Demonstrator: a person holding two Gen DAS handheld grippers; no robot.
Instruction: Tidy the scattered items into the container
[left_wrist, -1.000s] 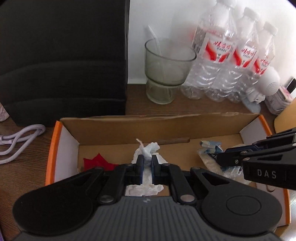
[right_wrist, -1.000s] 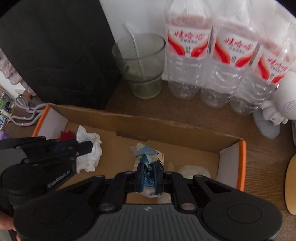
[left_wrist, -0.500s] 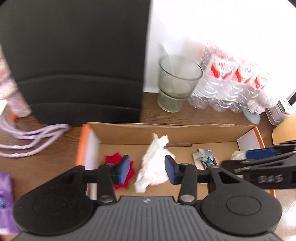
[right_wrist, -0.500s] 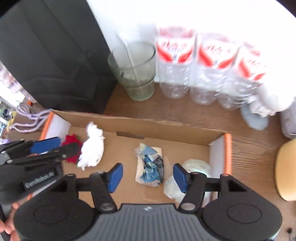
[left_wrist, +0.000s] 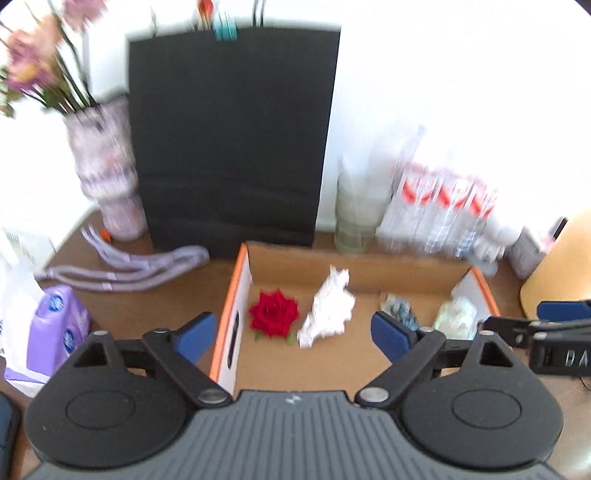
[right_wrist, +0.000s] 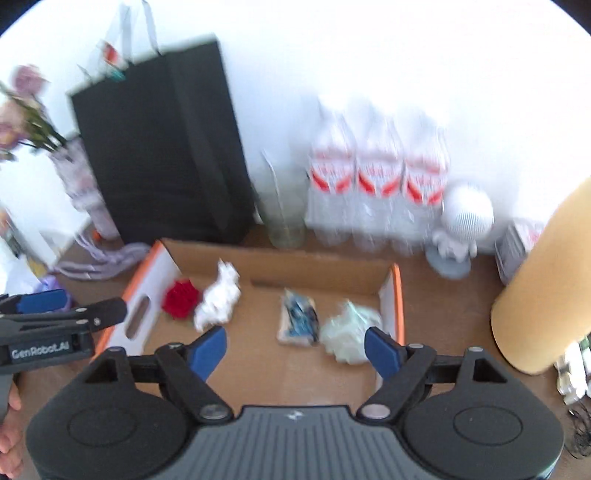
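A cardboard box (left_wrist: 369, 266) with orange edges lies on the wooden table. In it, from left to right, are a red rose (left_wrist: 274, 314), a crumpled white tissue (left_wrist: 330, 307), a blue wrapper (left_wrist: 399, 309) and a pale green wad (left_wrist: 456, 320). My left gripper (left_wrist: 293, 334) hovers above the box's left half; its jaws are opening wide and hold nothing. My right gripper (right_wrist: 295, 349) hangs over the right half above the wrapper (right_wrist: 299, 319) and the wad (right_wrist: 349, 332), its jaws also opening and empty. Each gripper shows at the edge of the other's view.
Behind the box stand a black paper bag (left_wrist: 232, 147), a glass (left_wrist: 354, 218) and several water bottles (right_wrist: 376, 195). A vase of flowers (left_wrist: 107, 173), a purple cord (left_wrist: 129, 266) and a purple bottle (left_wrist: 55, 332) are at the left. A yellow cylinder (right_wrist: 543, 288) is at the right.
Both grippers went from shut on the tissue and the blue wrapper to wide open. Both items now lie in the box. Both hands rose and drew back.
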